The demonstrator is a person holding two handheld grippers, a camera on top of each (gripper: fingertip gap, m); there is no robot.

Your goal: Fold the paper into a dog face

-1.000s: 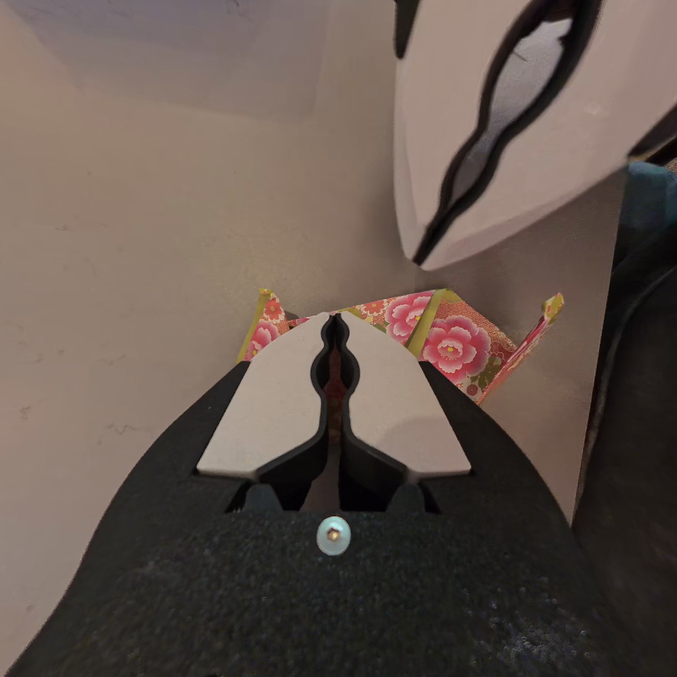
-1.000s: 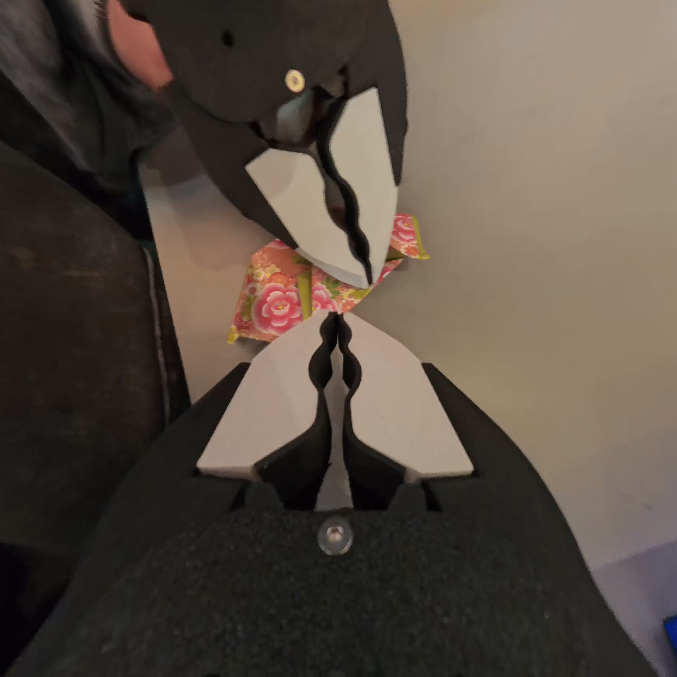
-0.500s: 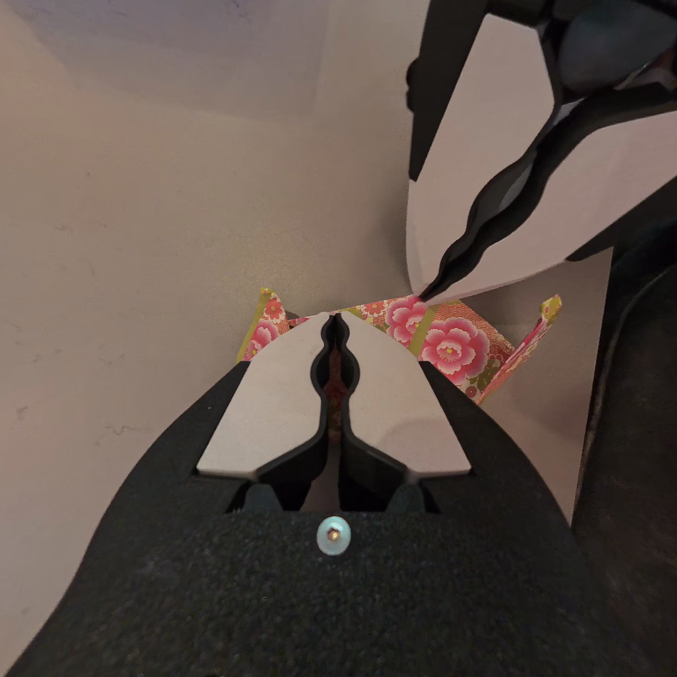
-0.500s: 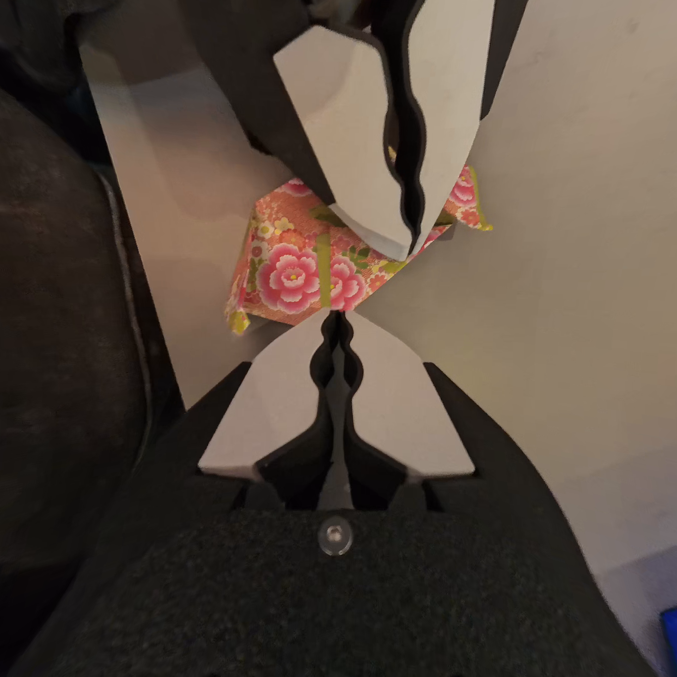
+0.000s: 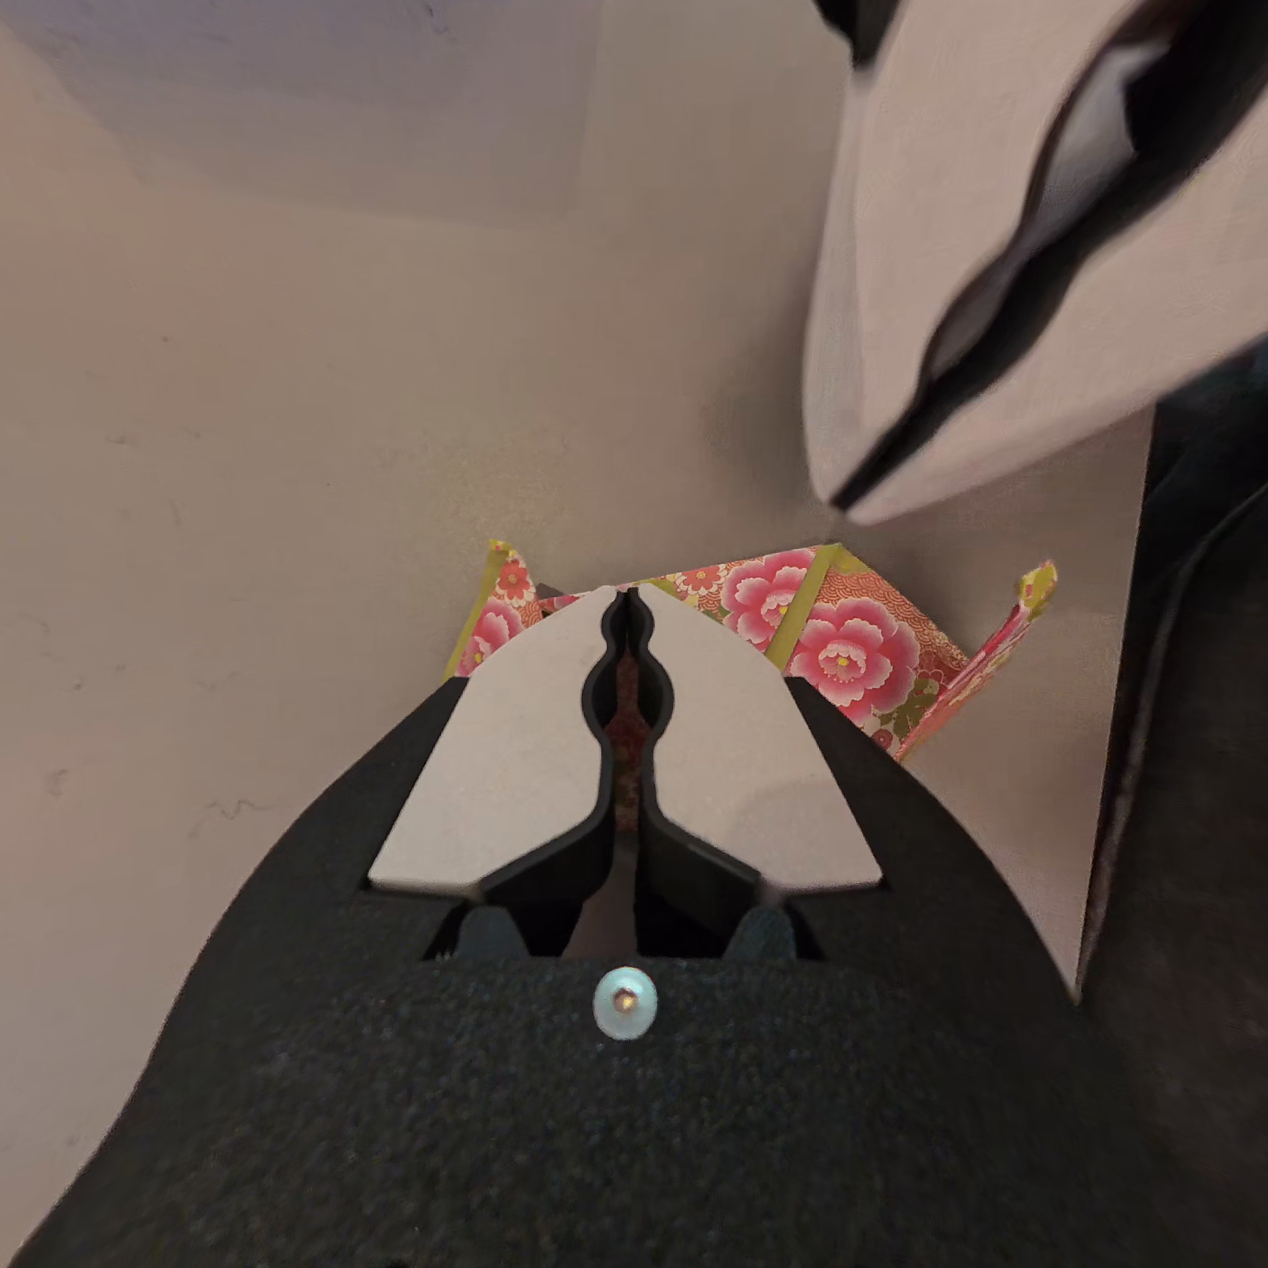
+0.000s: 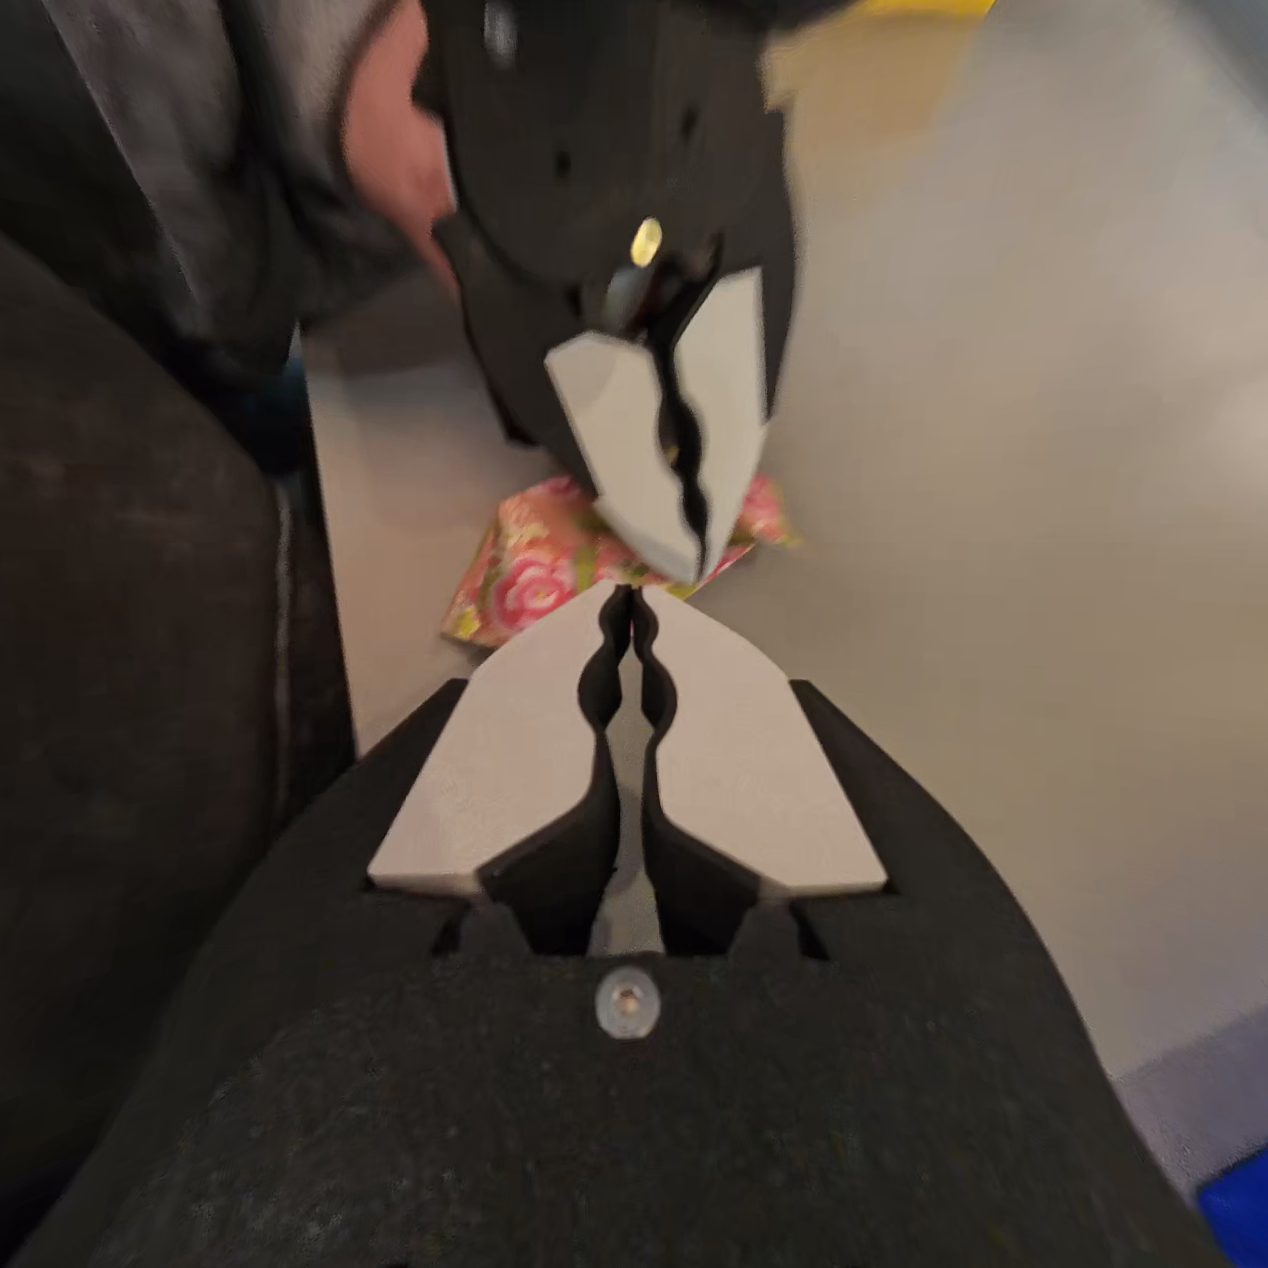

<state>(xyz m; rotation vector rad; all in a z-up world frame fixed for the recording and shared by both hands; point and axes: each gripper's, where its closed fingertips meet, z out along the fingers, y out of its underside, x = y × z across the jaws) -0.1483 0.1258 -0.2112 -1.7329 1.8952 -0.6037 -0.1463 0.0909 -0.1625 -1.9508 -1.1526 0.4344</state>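
The folded floral paper (image 5: 851, 645) lies on the beige table (image 5: 274, 549), pink and orange with green stripes, with two corner flaps sticking up. My left gripper (image 5: 626, 593) is shut, and its tips press down on the paper's left part. The paper shows through the gap between its fingers. In the right wrist view the left gripper (image 6: 700, 569) stands tip-down on the paper (image 6: 528, 583). My right gripper (image 6: 630, 597) is shut and empty, hovering just short of the paper's near edge. In the left wrist view the right gripper (image 5: 840, 504) hangs above the paper's far edge.
A dark cushion or cloth (image 5: 1201, 755) borders the table close to the paper; it also shows in the right wrist view (image 6: 137, 617). A person's hand (image 6: 405, 158) holds the left gripper. A blue object (image 6: 1235, 1214) sits at the bottom right.
The right gripper came down to the paper's edge half a second ago and has now lifted back off it. The left gripper and the paper have stayed put.
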